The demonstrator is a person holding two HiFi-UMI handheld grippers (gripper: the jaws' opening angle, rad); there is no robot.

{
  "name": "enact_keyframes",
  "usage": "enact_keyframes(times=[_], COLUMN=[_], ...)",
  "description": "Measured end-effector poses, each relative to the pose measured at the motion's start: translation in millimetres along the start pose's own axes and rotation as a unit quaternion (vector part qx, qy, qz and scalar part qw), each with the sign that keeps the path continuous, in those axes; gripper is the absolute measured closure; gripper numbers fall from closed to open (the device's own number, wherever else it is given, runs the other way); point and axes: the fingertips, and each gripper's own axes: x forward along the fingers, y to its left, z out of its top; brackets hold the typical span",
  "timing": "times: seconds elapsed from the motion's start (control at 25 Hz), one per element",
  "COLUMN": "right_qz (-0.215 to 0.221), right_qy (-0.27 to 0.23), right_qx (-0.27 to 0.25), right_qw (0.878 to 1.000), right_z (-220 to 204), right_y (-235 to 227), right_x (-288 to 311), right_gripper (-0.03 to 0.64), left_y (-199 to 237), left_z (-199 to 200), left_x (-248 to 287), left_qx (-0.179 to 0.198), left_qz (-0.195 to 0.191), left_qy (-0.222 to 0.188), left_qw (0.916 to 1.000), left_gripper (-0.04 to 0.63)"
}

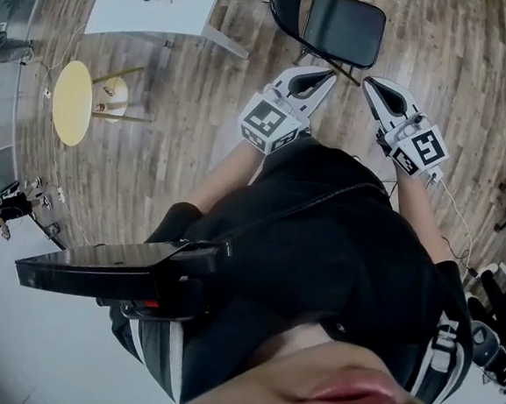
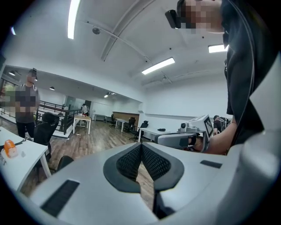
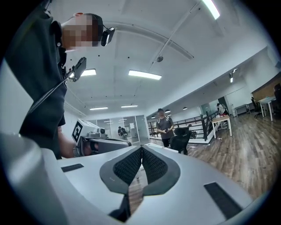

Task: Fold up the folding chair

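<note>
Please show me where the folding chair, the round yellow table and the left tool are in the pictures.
folding chair [image 1: 343, 29], head view, on its black seat.
round yellow table [image 1: 72, 102], head view, on its top.
left tool [image 1: 327, 77], head view, at its closed tips.

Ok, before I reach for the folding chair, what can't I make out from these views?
- Folding chair backrest: head view, cut off by the top edge.
- Its legs and hinges: head view, mostly hidden under the seat and behind the left gripper and right gripper.
- The folding chair itself: in neither gripper view; both look across the room, with shut fingers filling the lower frame.
</note>
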Motion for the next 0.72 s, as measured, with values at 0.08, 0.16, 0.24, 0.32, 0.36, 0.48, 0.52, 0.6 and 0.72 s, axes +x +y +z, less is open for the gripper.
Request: enact_keyframes(times=[0.08, 0.16, 0.24, 0.32, 0.36, 0.48, 0.52, 0.6, 0.72], right_qz=[-0.007, -0.018, -0.029, -0.038, -0.042, -0.052, -0.054, -0.057, -0.059], right_qy=[0.001, 0.000, 0.004, 0.008, 0.010, 0.016, 0.017, 0.020, 0.024], right_qx=[0.004, 0.008, 0.008, 0.008, 0.009, 0.009, 0.009, 0.010, 0.011], right_qw=[1.000, 1.000, 1.000, 0.999, 0.999, 0.999, 0.998, 0.998, 0.998], right_z=[0, -1, -3, -4, -5, -6, -7, -7, -9], right_y=[-5, -10, -14, -17, -19, -24, -26, -30, -37], right_x=[19, 37, 53, 66, 72, 83, 86, 90, 92], right_gripper=[0.607, 0.607, 0.607, 0.607, 0.607, 0.607, 0.607, 0.607, 0.607], left_y=[22, 44, 64, 81, 88, 104, 109, 117, 123], left_z=[2, 2, 1, -2, -4, -6, -6, -5, -7], left_x=[0, -2, -4, -6, -6, -5, -5, -4, 0], left_qx=[0.001, 0.003, 0.006, 0.016, 0.021, 0.021, 0.017, 0.012, 0.005], left_qz=[-0.009, -0.016, -0.022, -0.026, -0.028, -0.033, -0.033, -0.032, -0.029], left_qy=[-0.001, 0.000, 0.004, 0.013, 0.017, 0.017, 0.016, 0.014, 0.014], left_qw=[1.0000, 0.9999, 0.9997, 0.9994, 0.9992, 0.9991, 0.9992, 0.9993, 0.9994], left_gripper=[0.591, 0.591, 0.591, 0.591, 0.591, 0.591, 0.591, 0.591, 0.591])
